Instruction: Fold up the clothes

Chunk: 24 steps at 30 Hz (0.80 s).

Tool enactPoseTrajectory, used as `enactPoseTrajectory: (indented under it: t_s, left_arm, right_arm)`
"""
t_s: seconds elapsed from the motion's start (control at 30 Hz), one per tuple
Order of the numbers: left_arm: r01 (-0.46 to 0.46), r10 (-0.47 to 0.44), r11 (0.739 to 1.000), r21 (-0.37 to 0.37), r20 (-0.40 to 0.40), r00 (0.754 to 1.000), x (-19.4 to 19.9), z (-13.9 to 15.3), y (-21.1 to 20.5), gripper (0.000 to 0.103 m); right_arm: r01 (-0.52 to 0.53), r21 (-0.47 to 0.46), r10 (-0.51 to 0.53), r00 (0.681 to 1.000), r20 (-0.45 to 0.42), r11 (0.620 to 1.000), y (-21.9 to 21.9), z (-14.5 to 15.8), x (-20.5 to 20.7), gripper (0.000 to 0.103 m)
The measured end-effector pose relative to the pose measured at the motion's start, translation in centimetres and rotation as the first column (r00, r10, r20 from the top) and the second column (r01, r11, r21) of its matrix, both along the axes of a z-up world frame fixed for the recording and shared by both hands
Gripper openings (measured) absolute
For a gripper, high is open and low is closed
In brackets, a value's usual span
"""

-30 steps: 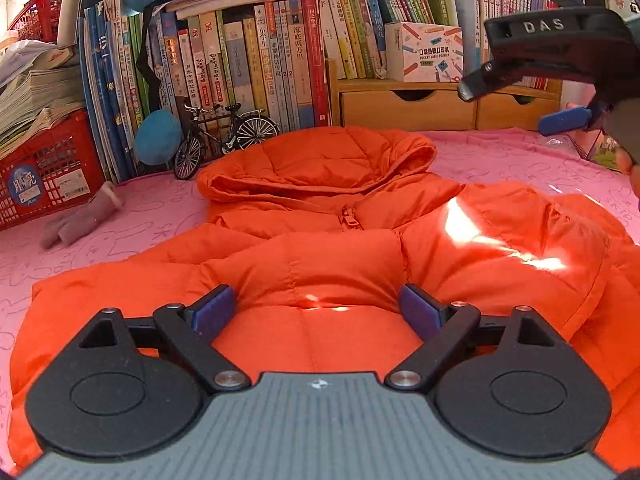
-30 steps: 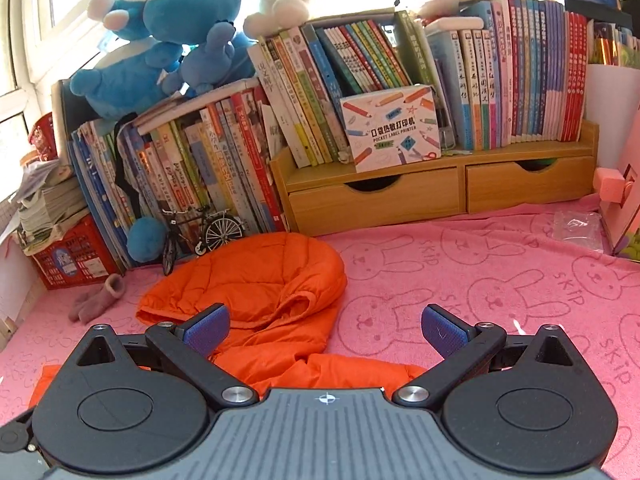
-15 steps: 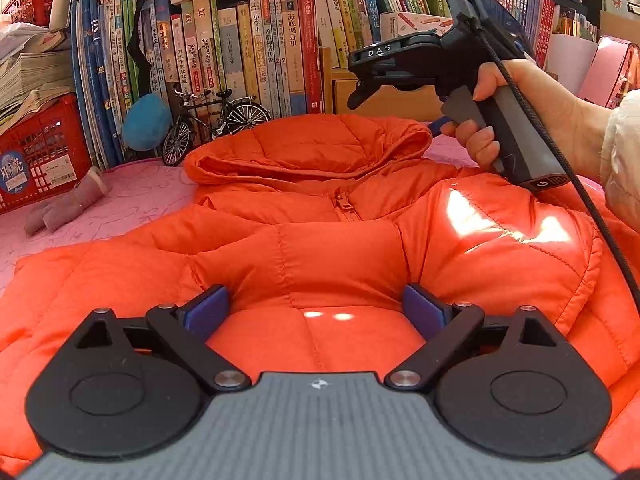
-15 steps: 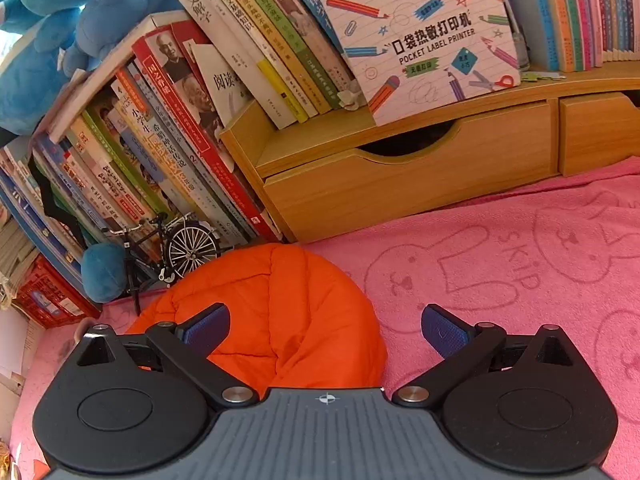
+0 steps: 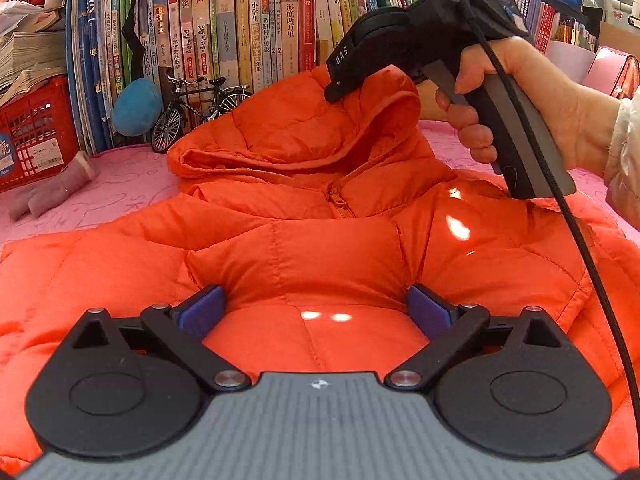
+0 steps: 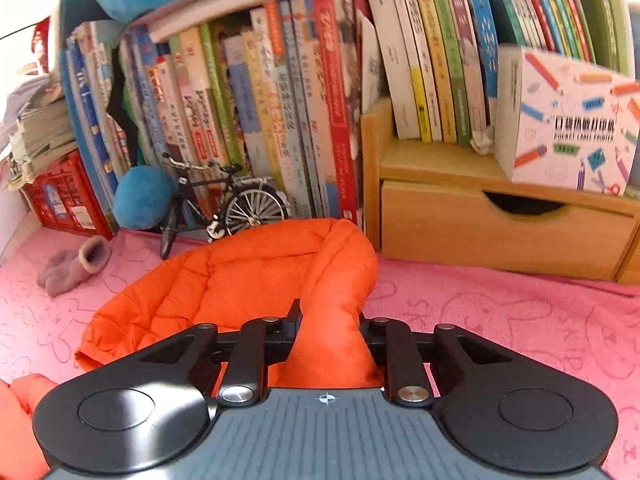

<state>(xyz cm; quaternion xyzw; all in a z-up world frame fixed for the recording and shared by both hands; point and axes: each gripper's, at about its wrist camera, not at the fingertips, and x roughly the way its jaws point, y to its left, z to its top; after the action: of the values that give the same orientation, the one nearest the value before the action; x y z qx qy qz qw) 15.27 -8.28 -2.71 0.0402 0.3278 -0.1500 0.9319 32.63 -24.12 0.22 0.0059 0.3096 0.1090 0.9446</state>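
Puffy orange jacket point(image 5: 304, 248) lying face-up on the pink cloth point(image 5: 120, 184), hood toward the books point(image 5: 224, 28).

Nearest, the left gripper point(image 5: 316, 308) rests wide open on the chest panel, its jaws opening, pads beside a quilted bulge but not pinching it. Farther, the right gripper point(image 6: 326, 332) is closing on the hood point(image 6: 256, 276) rim, fabric bunched between its jaws. The jacket looks light, soft and slick; seams and edges likely hold best. Only the left view shows the hand point(image 5: 532, 92) and zip point(image 5: 340, 200); only the right view shows the pinch itself.

Both wrist views look down and forward, close over the orange jacket point(image 5: 320, 248), sharing its hood point(image 6: 256, 280) and bookshelf point(image 5: 240, 40).
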Motion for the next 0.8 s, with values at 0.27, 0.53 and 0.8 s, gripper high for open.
enactPoseTrajectory:
  t_s: [0.27, 0.53, 0.8]
  left_arm:
    - [0.002, -0.002, 0.999, -0.047, -0.002, 1.000, 0.0, 0.1, 0.6, 0.099]
    - [-0.027, 0.065, 0.929, -0.369, 0.091, 0.994, -2.8, 1.1, 6.4, 0.091]
    - [0.141, -0.041, 0.741, -0.657, 0.165, 0.986, -5.4, 5.7, 14.4, 0.101]
  right_arm:
    - [-0.086, -0.370, 0.208, 0.930, 0.303, 0.925, 5.6, 5.1, -11.3, 0.017]
    - [0.011, -0.608, 0.295, 0.867, 0.401, 0.794, 7.3, 2.8, -19.7, 0.013]
    - [0.047, -0.730, 0.400, 0.811, 0.427, 0.682, 8.1, -1.1, -25.6, 0.012]
